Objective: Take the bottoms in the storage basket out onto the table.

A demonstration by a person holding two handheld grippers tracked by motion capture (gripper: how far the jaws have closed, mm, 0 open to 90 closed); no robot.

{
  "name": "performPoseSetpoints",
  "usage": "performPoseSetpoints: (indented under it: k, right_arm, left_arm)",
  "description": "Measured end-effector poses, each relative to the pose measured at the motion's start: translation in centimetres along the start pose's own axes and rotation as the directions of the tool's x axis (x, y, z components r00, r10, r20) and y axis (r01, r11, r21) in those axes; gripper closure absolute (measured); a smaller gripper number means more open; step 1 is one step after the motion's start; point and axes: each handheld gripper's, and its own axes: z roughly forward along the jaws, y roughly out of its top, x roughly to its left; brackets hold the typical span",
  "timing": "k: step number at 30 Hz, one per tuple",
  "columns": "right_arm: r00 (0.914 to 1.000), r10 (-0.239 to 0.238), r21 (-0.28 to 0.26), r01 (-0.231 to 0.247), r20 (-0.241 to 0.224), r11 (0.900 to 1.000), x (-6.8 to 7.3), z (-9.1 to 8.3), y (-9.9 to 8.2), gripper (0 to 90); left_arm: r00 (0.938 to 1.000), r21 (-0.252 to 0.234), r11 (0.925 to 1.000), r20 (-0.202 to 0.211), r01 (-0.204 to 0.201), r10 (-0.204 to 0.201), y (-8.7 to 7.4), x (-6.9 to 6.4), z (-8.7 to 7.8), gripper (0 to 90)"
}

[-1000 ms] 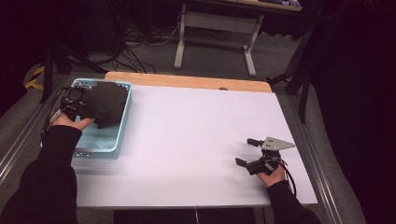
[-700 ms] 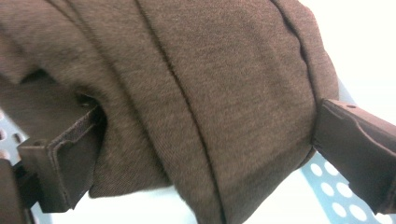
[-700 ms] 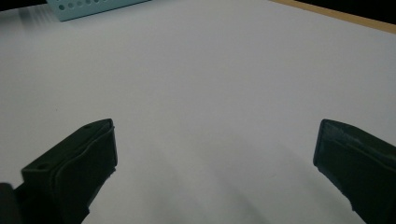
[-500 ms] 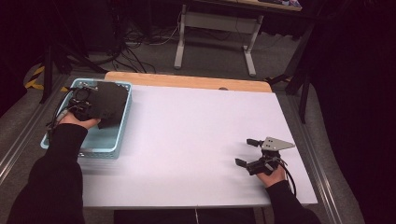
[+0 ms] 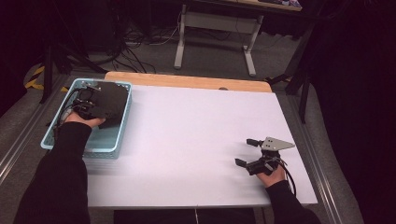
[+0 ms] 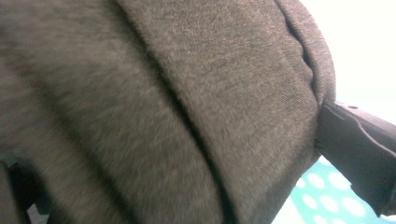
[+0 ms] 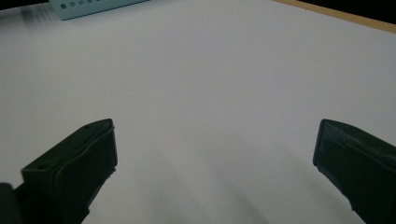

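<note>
Lab: floor cables (image 5: 140, 37), desk frame (image 5: 215, 35)

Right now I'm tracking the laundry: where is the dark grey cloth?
In the high view the dark grey cloth lies in the light blue basket at the table's left edge, with the left tool at it.

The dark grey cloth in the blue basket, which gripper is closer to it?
Left. The left gripper is at the dark cloth in the basket; the right gripper rests far across the table.

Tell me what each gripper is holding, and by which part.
The left gripper is at the dark grey cloth in the basket; a grip cannot be confirmed. The right gripper holds nothing, jaws open.
</note>
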Motion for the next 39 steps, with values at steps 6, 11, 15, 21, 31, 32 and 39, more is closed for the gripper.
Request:
performPoseSetpoints:
  k: [6, 11, 15, 21, 31, 32, 39]
  right_arm:
    - [1.0, -0.002, 0.0, 0.002, -0.002, 1.0, 0.0, 0.0, 0.0, 0.3]
    - [1.0, -0.002, 0.0, 0.002, -0.003, 1.0, 0.0, 0.0, 0.0, 0.3]
    - [1.0, -0.003, 0.001, 0.003, -0.005, 1.0, 0.1, 0.1, 0.0, 0.3]
    - [1.0, -0.002, 0.002, 0.002, -0.007, 1.0, 0.0, 0.1, 0.0, 0.3]
    - [1.0, -0.002, 0.0, 0.002, -0.008, 1.0, 0.0, 0.0, 0.0, 0.3]
    - [1.0, -0.002, 0.0, 0.002, -0.008, 1.0, 0.0, 0.0, 0.0, 0.3]
    - [1.0, -0.001, -0.001, 0.001, -0.009, 1.0, 0.0, 0.0, 0.0, 0.3]
  left_arm:
    - [0.9999, 0.02, 0.9997, -0.01, -0.012, 0.012, 0.1, 0.0, 0.7, 0.0]
    - [0.9999, 0.025, 0.9997, -0.015, -0.006, 0.006, 0.1, -0.1, 0.8, 0.1]
    - [0.9999, 0.041, 0.9991, -0.008, -0.011, 0.011, 0.2, -0.3, 1.0, 7.0]
    - [0.9987, 0.057, 0.9975, -0.025, -0.042, 0.044, 0.4, -1.0, 0.4, 30.0]
    - [0.9987, 0.049, 0.9977, -0.019, -0.047, 0.048, 0.4, -1.3, -0.1, 47.3]
    - [0.9984, 0.048, 0.9974, -0.018, -0.053, 0.054, 0.3, -1.2, -0.1, 47.5]
    - [0.9983, 0.018, 0.9982, -0.009, -0.057, 0.057, 0.0, -1.1, -0.3, 47.7]
